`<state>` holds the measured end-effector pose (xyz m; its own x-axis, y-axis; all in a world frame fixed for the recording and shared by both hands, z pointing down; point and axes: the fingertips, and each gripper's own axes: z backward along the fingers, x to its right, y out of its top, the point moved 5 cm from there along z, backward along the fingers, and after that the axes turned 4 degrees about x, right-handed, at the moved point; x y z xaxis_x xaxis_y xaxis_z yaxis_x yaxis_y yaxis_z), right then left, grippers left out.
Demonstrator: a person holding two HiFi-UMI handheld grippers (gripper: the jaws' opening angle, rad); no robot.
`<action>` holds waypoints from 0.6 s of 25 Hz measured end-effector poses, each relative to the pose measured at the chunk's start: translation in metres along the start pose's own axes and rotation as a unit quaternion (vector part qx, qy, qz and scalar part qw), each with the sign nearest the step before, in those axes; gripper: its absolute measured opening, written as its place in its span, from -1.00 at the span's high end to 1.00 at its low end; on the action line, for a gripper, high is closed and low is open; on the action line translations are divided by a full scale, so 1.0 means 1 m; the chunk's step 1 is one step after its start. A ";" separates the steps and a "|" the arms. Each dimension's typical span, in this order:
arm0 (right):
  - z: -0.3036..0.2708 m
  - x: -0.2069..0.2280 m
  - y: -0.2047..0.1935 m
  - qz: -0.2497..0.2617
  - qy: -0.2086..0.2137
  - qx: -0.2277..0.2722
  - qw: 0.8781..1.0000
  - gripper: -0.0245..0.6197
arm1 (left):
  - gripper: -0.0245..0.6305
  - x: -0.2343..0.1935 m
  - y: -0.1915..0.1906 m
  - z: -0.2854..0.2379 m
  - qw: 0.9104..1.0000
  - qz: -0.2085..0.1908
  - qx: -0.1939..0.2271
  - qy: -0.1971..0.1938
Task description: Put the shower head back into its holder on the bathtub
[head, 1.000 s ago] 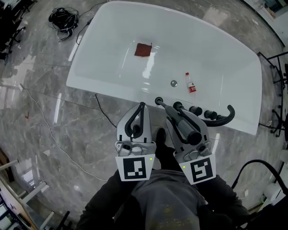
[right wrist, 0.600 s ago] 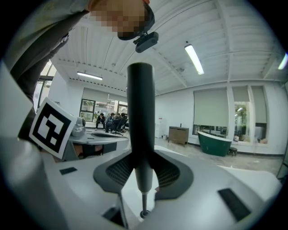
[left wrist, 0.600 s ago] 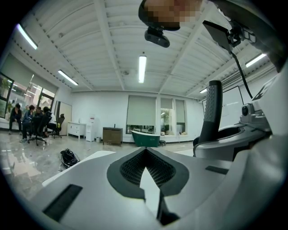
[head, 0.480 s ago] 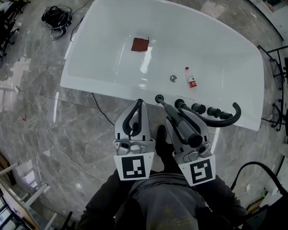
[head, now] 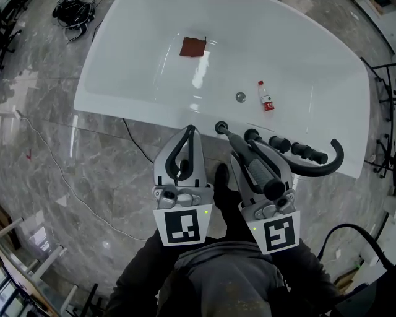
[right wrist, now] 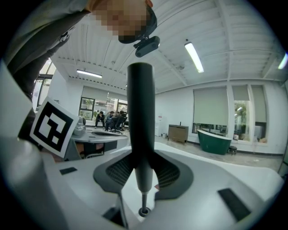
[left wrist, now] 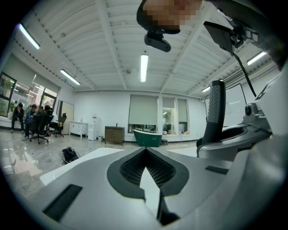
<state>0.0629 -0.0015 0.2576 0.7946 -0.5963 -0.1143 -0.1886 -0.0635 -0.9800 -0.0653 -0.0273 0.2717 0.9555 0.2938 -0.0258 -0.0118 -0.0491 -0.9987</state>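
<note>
The white bathtub [head: 133, 93] lies ahead of me, its near rim just past both grippers. My right gripper [head: 249, 143] is shut on the dark shower head [head: 260, 170], which lies along its jaws with the thick end toward me. Its thin end points at the round black holder [head: 219, 128] on the rim. In the right gripper view the shower head [right wrist: 140, 134] rises between the pads of the right gripper [right wrist: 143, 177], and its tip hangs just over the holder ring [right wrist: 144, 211]. My left gripper [head: 189, 132] is shut and empty; in the left gripper view the left gripper [left wrist: 145, 155] has its pads touching.
Black knobs [head: 278, 144] and a curved black spout [head: 331, 160] sit on the rim right of the holder. Inside the tub are a red cloth [head: 192, 47], a small bottle [head: 265, 105] and the drain [head: 240, 96]. Cables [head: 71, 9] and a cord [head: 131, 139] lie on the marble floor.
The tub has drawn nearer and slid left in the head view. Both grippers edged toward the rim, and the shower head's thin end is now nearer the holder. Both grips are unchanged.
</note>
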 end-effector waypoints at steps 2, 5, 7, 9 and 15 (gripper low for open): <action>-0.002 -0.001 -0.005 0.001 0.000 -0.002 1.000 0.49 | 0.92 -0.002 -0.004 -0.002 1.000 0.002 0.000 0.001; -0.004 -0.003 -0.009 -0.002 -0.003 -0.004 1.000 0.49 | 0.92 -0.002 -0.010 -0.004 1.000 0.003 0.000 0.001; -0.005 -0.004 -0.011 -0.001 -0.003 -0.004 1.000 0.49 | 0.92 -0.002 -0.012 -0.004 1.000 0.004 0.001 0.000; -0.006 -0.005 -0.013 0.002 -0.003 -0.004 1.000 0.49 | 0.92 -0.002 -0.013 -0.005 1.000 0.003 0.003 -0.002; -0.008 -0.006 -0.023 0.004 -0.002 -0.007 1.000 0.49 | 0.92 -0.001 -0.020 -0.008 1.000 0.001 0.003 -0.005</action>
<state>0.0576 -0.0029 0.2824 0.7951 -0.5940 -0.1226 -0.2024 -0.0694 -0.9768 -0.0639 -0.0341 0.2922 0.9523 0.3040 -0.0277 -0.0154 -0.0430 -0.9990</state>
